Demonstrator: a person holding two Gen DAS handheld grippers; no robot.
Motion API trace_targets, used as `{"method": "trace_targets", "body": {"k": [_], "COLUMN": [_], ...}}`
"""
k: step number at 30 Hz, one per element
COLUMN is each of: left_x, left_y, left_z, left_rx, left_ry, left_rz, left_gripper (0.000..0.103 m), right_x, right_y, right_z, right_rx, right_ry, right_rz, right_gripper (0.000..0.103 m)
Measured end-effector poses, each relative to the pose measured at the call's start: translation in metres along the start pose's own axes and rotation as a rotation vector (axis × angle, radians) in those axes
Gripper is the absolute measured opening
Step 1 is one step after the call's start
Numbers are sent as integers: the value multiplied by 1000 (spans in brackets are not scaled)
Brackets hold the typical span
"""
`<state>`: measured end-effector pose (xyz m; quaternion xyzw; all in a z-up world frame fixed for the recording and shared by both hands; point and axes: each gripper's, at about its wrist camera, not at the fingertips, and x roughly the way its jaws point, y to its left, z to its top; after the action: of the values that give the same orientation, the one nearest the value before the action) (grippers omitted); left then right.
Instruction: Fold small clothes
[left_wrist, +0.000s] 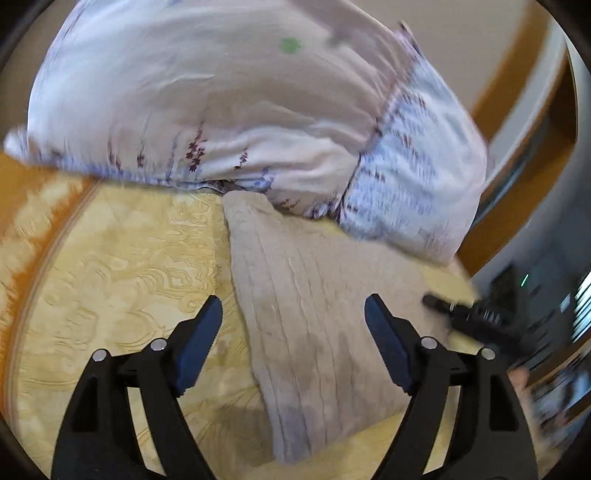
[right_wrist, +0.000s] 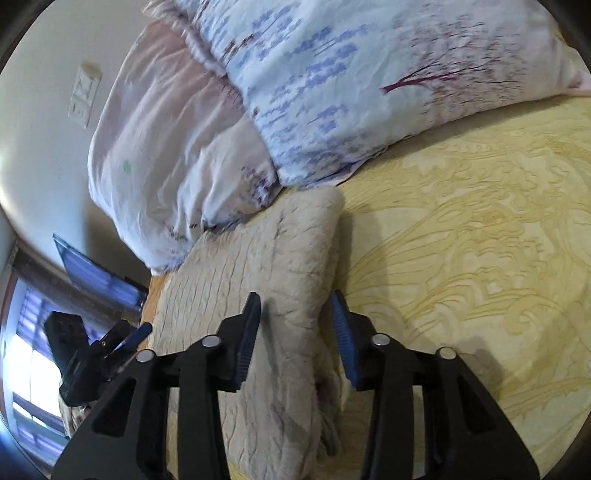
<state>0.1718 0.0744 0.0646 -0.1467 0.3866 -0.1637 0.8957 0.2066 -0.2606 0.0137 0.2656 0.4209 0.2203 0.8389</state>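
On the yellow patterned bed cover (left_wrist: 122, 266), a folded beige ribbed garment (left_wrist: 314, 332) lies flat, its far end tucked just under the edge of two pillows. Seen from the left wrist, the left tongs (left_wrist: 293, 314) hang above the garment with both blue-padded fingers (left_wrist: 201, 343) spread wide apart, one finger over the bare cover and the other over the cloth, gripping nothing. At the right edge of that view the other tool shows as a dark, blurred shape (left_wrist: 476, 317) near the garment's far side. From the right wrist, the right tongs (right_wrist: 295, 314) sit low over the long folded edge of the garment (right_wrist: 258, 295), fingers parted on either side of that edge, with cloth lying between them; the pads (right_wrist: 343, 339) do not press the fabric together. A pale pink pillow (right_wrist: 155, 155) rests against the garment's end, and a blue-flowered pillow with a tree print (right_wrist: 369, 85) lies partly on top of it. Behind them stands a cream wall with a white switch plate (right_wrist: 84, 96). The left tongs appear at the lower left of this view (right_wrist: 122, 343), beside the bed's edge, in front of a bright window (right_wrist: 29, 369).
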Motion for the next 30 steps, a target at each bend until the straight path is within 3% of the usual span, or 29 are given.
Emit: {"method": "trace_targets", "body": {"k": [1, 5, 10, 12, 14, 18, 23, 25, 28, 30], "left_x": [0, 14, 22, 24, 24, 20, 19, 21, 26, 29], "left_y": [-4, -17, -23, -24, -26, -29, -32, -32, -30, -30], "left_z": [-2, -14, -23, -24, -25, -29, -34, -36, -41, -44], "left_rx": [27, 107, 105, 105, 107, 124, 147, 140, 132, 128], "left_ry": [11, 70, 86, 84, 78, 70, 70, 80, 95, 107], "left_rz": [31, 159, 192, 218, 236, 270, 296, 293, 296, 300], "left_gripper": [80, 83, 89, 91, 92, 94, 99, 99, 101, 101], "right_x": [0, 7, 15, 10, -4, -33, -33, -25, -5, 1], "right_y": [6, -2, -7, 2, 13, 36, 58, 59, 51, 48], "right_z": [0, 2, 4, 2, -4, -23, -48, -54, -60, -63], "right_rx": [-36, -14, 1, -45, -93, -173, -259, -279, -276, -269], "right_ry": [-31, -48, -37, -44, -87, -159, -123, -96, -37, -61], "right_rz": [-61, -184, -266, -306, -345, -280, -231, -247, -340, -347], "right_gripper": [12, 11, 12, 17, 39, 40, 40, 41, 42, 45]}}
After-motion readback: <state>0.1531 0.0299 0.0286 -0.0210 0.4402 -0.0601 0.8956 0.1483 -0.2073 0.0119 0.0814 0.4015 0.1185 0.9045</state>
